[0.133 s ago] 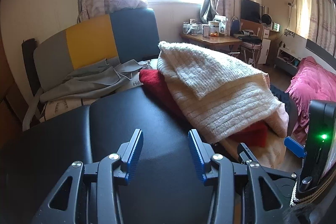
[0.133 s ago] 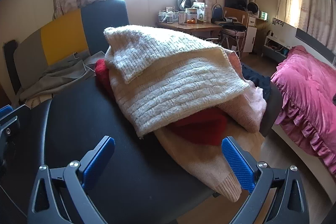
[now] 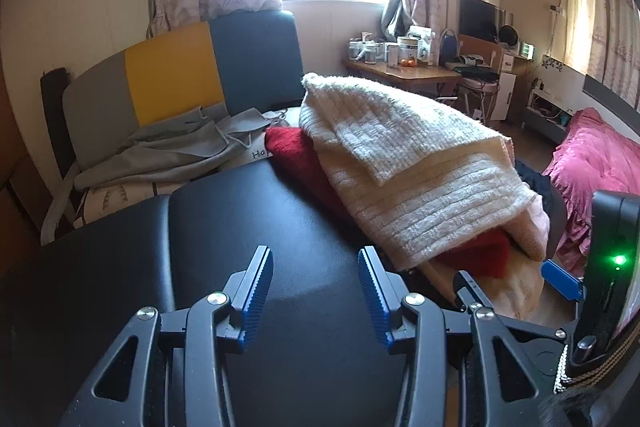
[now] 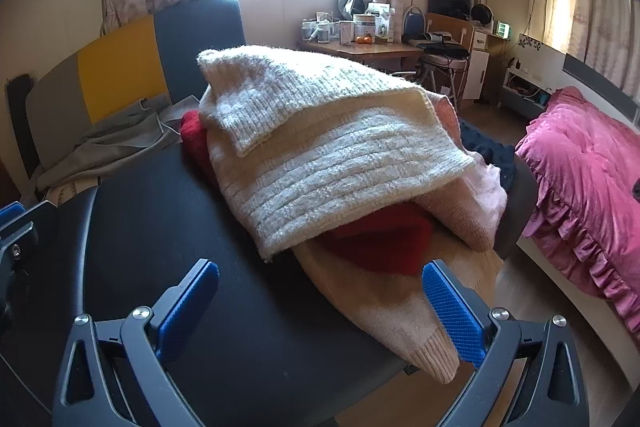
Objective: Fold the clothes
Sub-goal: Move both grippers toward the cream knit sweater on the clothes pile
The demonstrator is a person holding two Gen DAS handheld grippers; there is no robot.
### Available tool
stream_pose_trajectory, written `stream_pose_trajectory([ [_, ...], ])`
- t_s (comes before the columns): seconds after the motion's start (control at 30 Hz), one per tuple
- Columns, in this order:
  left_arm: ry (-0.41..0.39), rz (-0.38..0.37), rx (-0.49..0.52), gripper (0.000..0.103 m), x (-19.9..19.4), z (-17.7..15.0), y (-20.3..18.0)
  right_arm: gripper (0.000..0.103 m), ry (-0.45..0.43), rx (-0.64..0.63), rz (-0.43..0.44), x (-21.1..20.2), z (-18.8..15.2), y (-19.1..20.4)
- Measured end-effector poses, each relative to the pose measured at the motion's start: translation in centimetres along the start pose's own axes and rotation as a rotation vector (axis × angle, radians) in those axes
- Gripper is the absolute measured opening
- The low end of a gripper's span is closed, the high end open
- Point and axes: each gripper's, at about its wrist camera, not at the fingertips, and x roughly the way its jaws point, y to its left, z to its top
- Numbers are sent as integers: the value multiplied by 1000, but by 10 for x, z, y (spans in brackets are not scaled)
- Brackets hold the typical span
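Here, heaped at the far right of a black padded table (image 3: pixel 248 227): cream ribbed sweater (image 4: pixel 320 155) over red (image 4: pixel 380 243) and peach knitwear (image 4: pixel 392 311). Left gripper (image 3: pixel 316 291) and right gripper (image 4: pixel 320 303) both spread apart, holding nothing. Best pinched by the cream hem alone, away from lower layers. Beyond, grey garment (image 3: pixel 168 151) on chair; pink bed (image 4: pixel 584 179) right.

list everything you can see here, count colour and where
cream knit sweater: 1, cream, top of pile
red garment: 1, red, under the cream one
peach sweater: 1, peach, pile bottom, cuff over table edge
pink knit: 1, pale pink, pile's right side
black table: 1, black, under pile
grey garment: 1, grey, on chair
chair: 1, grey, yellow, blue, behind table
pink bedding: 1, magenta, right
left gripper: 1, blue pads, open
right gripper: 1, blue pads, open
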Motion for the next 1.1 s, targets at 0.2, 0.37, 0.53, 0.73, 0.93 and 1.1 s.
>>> stream_pose_trajectory([
  [0.2,17,-101,-29,46,8,-6,5,103,29,-17,6,6,-6,1],
  [0.37,119,-190,-66,52,34,-32,25,103,58,-41,23,12,-15,2],
  [0.53,192,-28,-10,50,60,-79,49,103,48,-90,128,14,-20,4],
  [0.73,232,35,-111,50,72,-129,117,103,-170,-143,224,-13,29,7],
  [0.93,236,99,-123,50,88,-135,143,103,-172,-150,279,28,81,14],
  [1.1,259,80,-119,50,99,-143,144,103,-217,-238,308,67,125,44],
])
